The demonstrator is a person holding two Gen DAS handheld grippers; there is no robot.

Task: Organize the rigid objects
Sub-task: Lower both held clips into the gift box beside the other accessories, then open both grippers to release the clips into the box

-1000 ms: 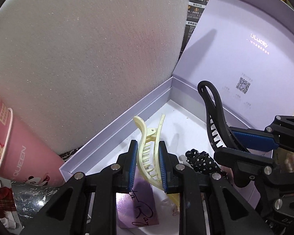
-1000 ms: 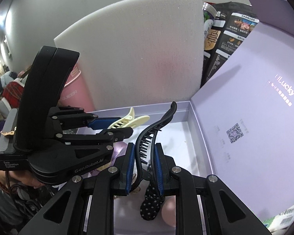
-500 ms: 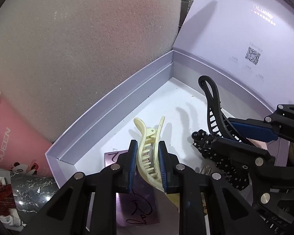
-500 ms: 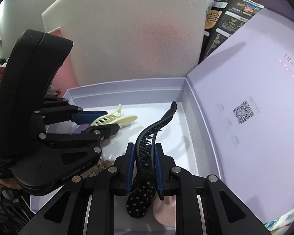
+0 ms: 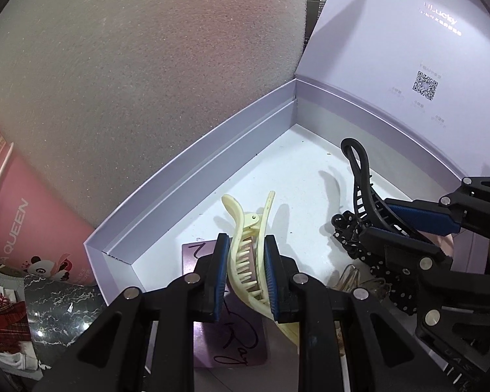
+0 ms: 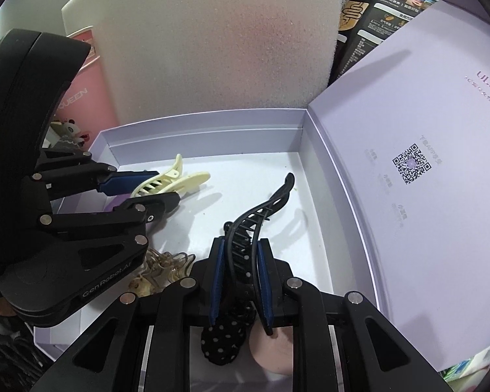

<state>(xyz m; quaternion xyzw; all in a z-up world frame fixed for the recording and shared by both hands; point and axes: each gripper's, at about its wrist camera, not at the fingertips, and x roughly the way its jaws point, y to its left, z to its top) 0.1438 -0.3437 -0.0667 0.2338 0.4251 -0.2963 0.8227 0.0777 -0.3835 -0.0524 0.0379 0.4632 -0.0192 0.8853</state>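
- My left camera sits on my left gripper [image 5: 246, 271] and looks steeply down into the purple box [image 5: 192, 163], very near, toward its far left corner.
- My right camera sits on my right gripper [image 6: 240, 277] and looks down into the same box [image 6: 205, 121], toward its far right corner.
- Both cameras see the box floor, the foam sheet [image 5: 147, 65] behind, the open lid [image 6: 408, 130], and each other's gripper.
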